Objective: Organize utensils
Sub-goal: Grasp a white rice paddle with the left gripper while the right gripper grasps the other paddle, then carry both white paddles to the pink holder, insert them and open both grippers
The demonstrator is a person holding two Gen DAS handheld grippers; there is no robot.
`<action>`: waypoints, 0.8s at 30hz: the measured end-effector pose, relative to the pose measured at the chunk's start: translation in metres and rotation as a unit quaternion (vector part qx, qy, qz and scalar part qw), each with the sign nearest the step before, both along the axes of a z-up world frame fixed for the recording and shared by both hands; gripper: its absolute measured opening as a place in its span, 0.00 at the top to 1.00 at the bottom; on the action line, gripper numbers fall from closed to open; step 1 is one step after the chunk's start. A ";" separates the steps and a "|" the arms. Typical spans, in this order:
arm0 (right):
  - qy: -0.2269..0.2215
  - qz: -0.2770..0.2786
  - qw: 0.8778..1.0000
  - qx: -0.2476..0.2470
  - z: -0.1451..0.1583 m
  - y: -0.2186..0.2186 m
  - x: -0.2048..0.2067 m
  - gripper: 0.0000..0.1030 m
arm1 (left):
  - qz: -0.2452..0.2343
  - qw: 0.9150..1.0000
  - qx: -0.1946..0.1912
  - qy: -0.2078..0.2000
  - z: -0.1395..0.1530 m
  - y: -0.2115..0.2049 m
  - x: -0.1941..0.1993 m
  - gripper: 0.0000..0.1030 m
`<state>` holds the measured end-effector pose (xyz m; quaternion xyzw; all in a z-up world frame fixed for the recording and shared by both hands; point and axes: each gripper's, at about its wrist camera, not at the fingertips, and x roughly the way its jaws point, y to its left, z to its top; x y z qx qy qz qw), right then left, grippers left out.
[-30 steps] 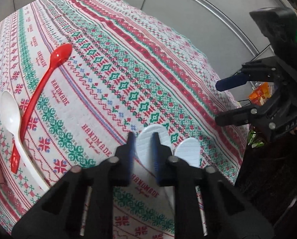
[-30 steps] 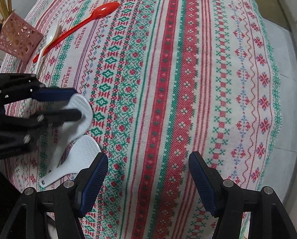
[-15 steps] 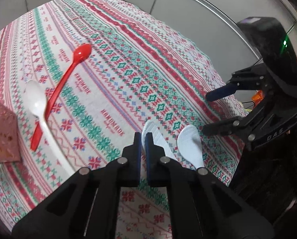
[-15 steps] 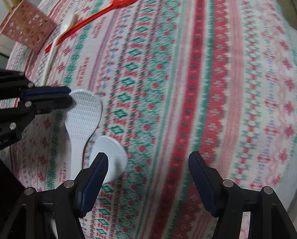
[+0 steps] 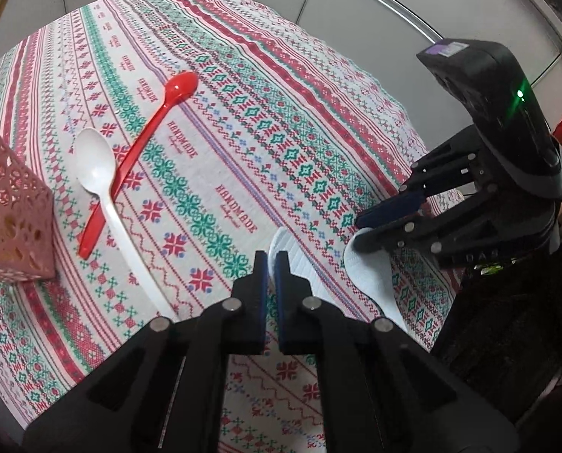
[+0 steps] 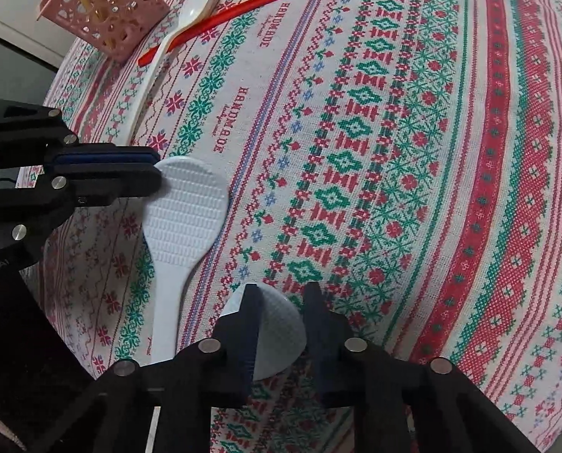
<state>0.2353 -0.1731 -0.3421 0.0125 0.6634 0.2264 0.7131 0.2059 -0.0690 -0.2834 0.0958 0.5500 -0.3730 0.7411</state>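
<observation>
A: Progress check. Pink holder [image 6: 103,15] standing at far corner of surface [image 6: 450,151], with thin sticks inside, probably chopsticks. Red spoon [image 5: 145,147] and white spoon [image 5: 100,177] lying flat just beside it, handles crossing, neither inside. Two white rice paddles near front edge, none stowed.

B: So most of the sorting judged still ahead. Left side?

A: Left gripper [image 6: 152,179] clamped on rim of first rice paddle [image 6: 185,207], jaws nearly together with paddle edge pinched between. Paddle blade tilted, textured face up; whether handle end touches the cloth, cannot tell. Reads as a lift under way, not yet a carry.

B: Right side?

A: Right gripper [image 6: 281,302] over second rice paddle [image 6: 277,336], jaws closing, round blade between them. Pads close to blade edges; firm pressing not confirmed in wrist view. In left wrist view, fingers [image 5: 390,204] straddling the blade edge low against the cloth.

B: Pose?

A: Both grippers pitched steeply down toward the cloth. Left reaching in from the surface's side, right from the front edge, the two side by side and near but not touching.

B: Remaining?

A: Secure second paddle, bring both to holder, then both spoons. Risk noted: thin rim grip on first paddle likely to pivot in transit.
</observation>
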 end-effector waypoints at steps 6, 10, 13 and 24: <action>-0.003 -0.021 0.999 0.033 0.011 -0.022 -0.002 0.95 | 0.023 1.000 -0.002 -0.012 0.013 0.011 -0.001 0.96; -0.032 -0.029 0.999 0.026 0.029 -0.023 -0.005 0.98 | 0.043 0.998 0.005 -0.046 0.031 0.021 -0.005 0.97; -0.063 -0.040 0.997 0.014 0.047 -0.027 -0.007 0.98 | 0.057 0.995 0.013 -0.076 0.043 0.024 -0.008 0.97; -0.203 -0.063 0.976 -0.044 0.117 -0.022 -0.022 0.98 | 0.102 0.984 0.001 -0.144 0.082 0.040 -0.010 0.98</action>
